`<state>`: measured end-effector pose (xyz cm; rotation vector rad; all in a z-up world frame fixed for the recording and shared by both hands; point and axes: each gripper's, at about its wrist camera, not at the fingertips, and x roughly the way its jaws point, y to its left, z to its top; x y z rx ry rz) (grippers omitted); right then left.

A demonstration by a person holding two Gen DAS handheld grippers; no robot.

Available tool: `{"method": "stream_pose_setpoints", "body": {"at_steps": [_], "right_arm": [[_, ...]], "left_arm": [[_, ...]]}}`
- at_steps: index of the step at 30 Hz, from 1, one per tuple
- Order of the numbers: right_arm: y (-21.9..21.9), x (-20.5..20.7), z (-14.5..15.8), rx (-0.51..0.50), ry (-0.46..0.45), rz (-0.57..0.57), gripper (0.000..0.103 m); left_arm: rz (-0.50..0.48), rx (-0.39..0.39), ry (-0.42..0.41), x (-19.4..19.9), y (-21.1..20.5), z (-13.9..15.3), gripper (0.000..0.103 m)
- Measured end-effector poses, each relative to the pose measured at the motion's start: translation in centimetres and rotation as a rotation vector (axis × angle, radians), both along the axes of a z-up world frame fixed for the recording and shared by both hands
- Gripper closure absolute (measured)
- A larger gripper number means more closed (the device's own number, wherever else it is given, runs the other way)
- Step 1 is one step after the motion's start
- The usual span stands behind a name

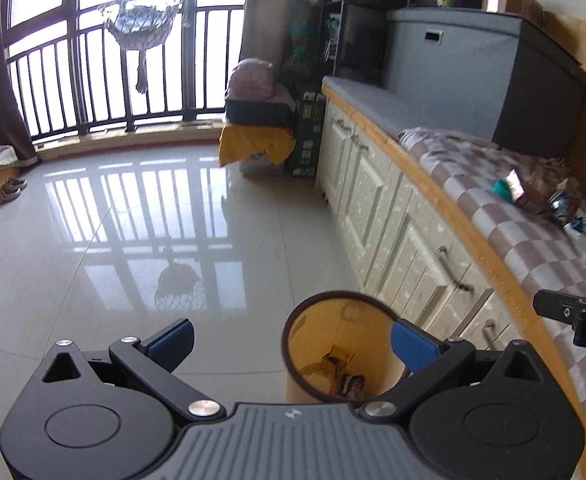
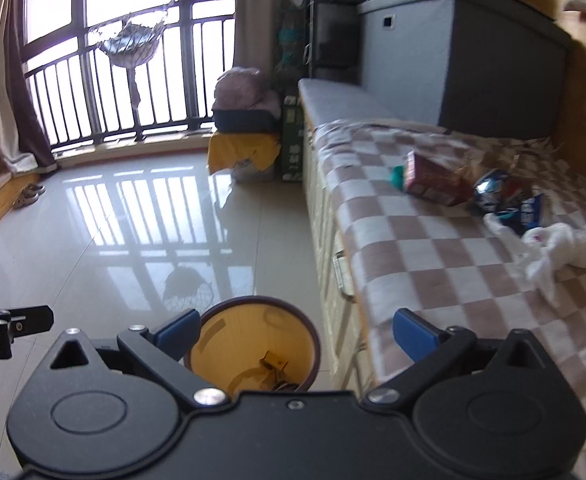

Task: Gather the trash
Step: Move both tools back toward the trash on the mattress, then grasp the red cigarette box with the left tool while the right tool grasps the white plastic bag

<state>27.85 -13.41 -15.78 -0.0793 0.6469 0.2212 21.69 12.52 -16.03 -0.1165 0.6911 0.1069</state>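
Both grippers hang wide apart and hold nothing: the left gripper (image 1: 293, 344) has its blue pads (image 1: 175, 338) spread to either side of the trash bin (image 1: 333, 356) below it, and the right gripper (image 2: 295, 336) is spread just as wide, one pad over the bin's rim (image 2: 253, 304) and the other over the edge of the checked cloth (image 2: 453, 264). Neither touches anything. That bin, yellow inside with a dark rim, stands on the glossy tiled floor (image 1: 113, 240) just beside the white cabinet fronts (image 1: 393, 232), and a few scraps of wrapper (image 1: 341, 372) already lie at its bottom. Above and beyond the bin, the cloth covers the tabletop, and the remaining trash sits on it well apart from both grippers: a red carton (image 2: 433, 180) on its side, a small teal object (image 2: 397, 176) touching the carton's near end, a crumpled shiny blue wrapper (image 2: 505, 196) just past the carton, and a white crumpled tissue (image 2: 553, 248) nearer than the wrapper. Further along the tabletop from the bin stands a grey storage box (image 2: 453, 52). From the left wrist view, the tip of the right gripper shows at the frame edge above the cloth, beside the bin; from the right wrist view, the left gripper's tip shows over the floor on the bin's far side.
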Motion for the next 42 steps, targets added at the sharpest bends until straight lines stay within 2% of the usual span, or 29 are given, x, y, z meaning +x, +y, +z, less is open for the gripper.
{"method": "stream_pose_setpoints", "body": {"at_steps": [8, 14, 19, 25, 27, 29, 33, 35, 39, 42], "right_arm": [[-6.3, -1.7, 1.1, 0.009, -0.099, -0.11, 0.0], [-12.2, -1.8, 0.9, 0.033, -0.166, -0.239, 0.0], [-16.4, -0.4, -0.1, 0.054, -0.186, -0.344, 0.0], [-19.2, 3.5, -1.0, 0.101, -0.177, -0.347, 0.0], [-19.6, 5.0, -1.4, 0.133, -0.166, -0.339, 0.008], [-19.8, 6.2, -1.9, 0.159, -0.16, -0.319, 0.022], [-20.0, 8.1, -3.2, 0.193, -0.153, -0.29, 0.039], [-20.2, 8.9, -3.8, 0.197, -0.127, -0.29, 0.051], [-21.1, 9.8, -4.4, 0.239, -0.083, -0.277, 0.058], [-21.7, 10.2, -5.0, 0.28, -0.049, -0.259, 0.072]], "left_arm": [[-0.063, -0.046, -0.11, 0.4, -4.8, 0.7, 0.0], [-0.121, -0.062, -0.147, 1.1, -9.0, 0.7, 0.0], [-0.181, -0.069, -0.187, 2.1, -12.7, 0.4, 0.0], [-0.255, -0.099, -0.225, 4.8, -17.1, 0.6, 0.0], [-0.275, -0.12, -0.227, 6.1, -18.3, 0.6, 0.0], [-0.293, -0.123, -0.221, 7.3, -19.4, 0.4, 0.0], [-0.32, -0.121, -0.198, 10.3, -21.1, 0.1, 0.0], [-0.323, -0.128, -0.185, 11.9, -21.8, -0.2, 0.0], [-0.311, -0.111, -0.162, 14.7, -23.2, -0.8, 0.0], [-0.323, -0.079, -0.149, 16.6, -24.5, -1.2, 0.0]]}}
